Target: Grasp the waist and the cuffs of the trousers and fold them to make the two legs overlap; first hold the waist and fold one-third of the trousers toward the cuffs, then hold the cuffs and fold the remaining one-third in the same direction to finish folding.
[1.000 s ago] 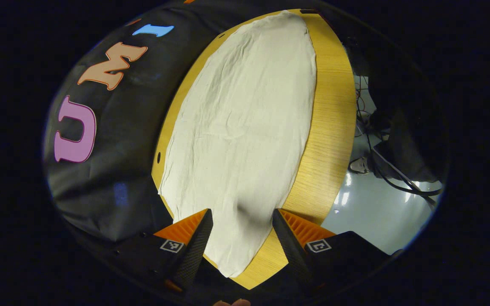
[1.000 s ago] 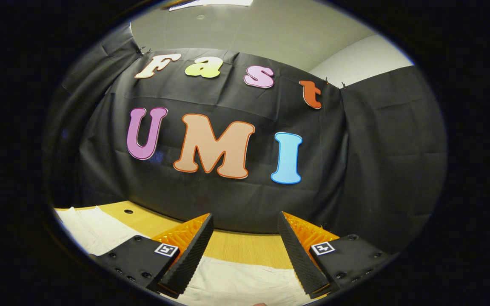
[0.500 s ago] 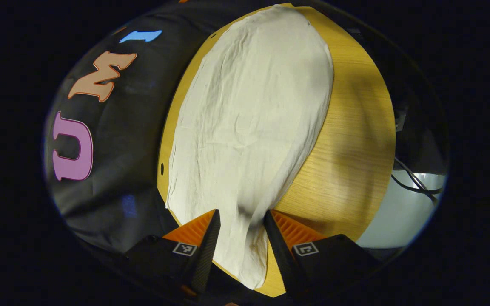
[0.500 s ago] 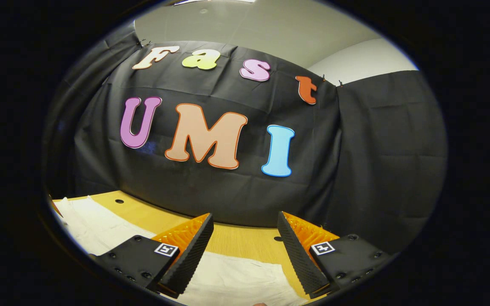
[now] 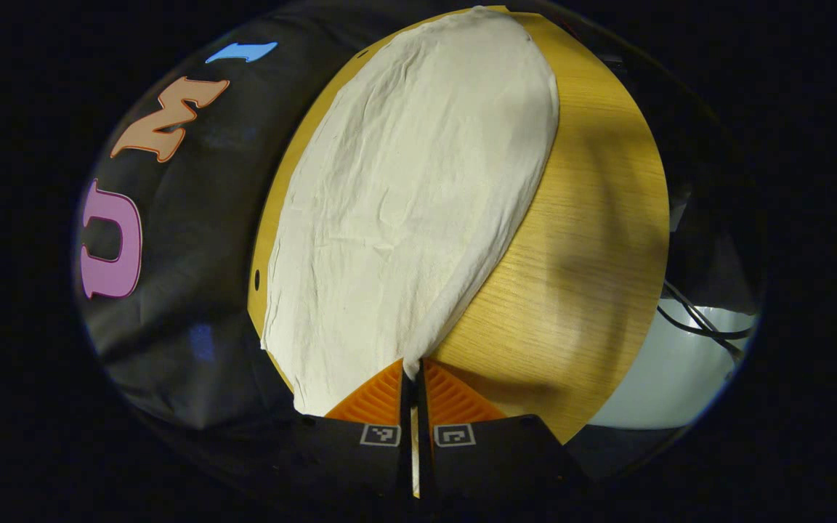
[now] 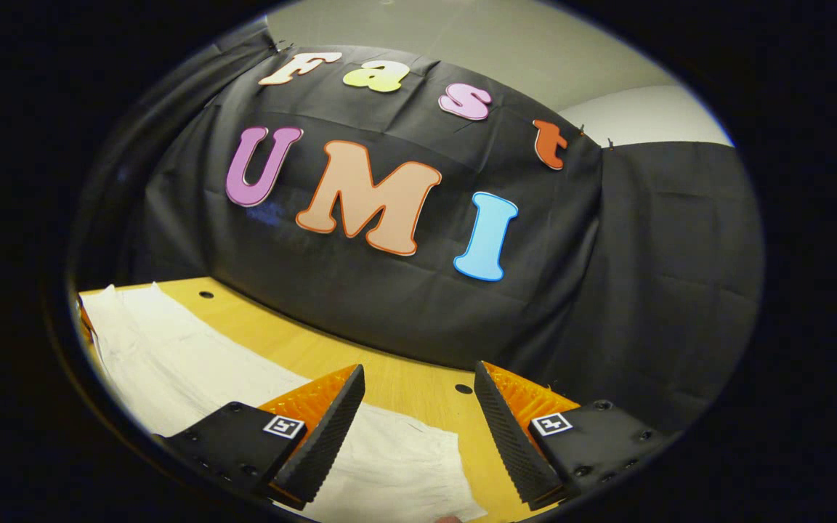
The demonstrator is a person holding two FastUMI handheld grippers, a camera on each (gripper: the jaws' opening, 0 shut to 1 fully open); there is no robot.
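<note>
Cream trousers (image 5: 418, 189) lie flat and lengthwise on the wooden table (image 5: 593, 240) in the left gripper view. My left gripper (image 5: 413, 378) is shut on the near corner of the trousers, and a strip of cloth shows between its closed fingers. In the right gripper view the trousers (image 6: 193, 370) stretch from the far left to under my right gripper (image 6: 418, 428). That gripper is open and hovers above the cloth's end, with nothing between its fingers.
The table's right edge (image 5: 651, 290) drops to a pale floor (image 5: 680, 378) with black cables (image 5: 702, 327). The black cloth wall (image 6: 404, 305) stands close behind the table's far edge. Small holes (image 6: 463, 389) dot the tabletop.
My left gripper has closed from open onto the trousers' near corner. The right gripper has tipped downward, bringing more of the trousers and table into its view.
</note>
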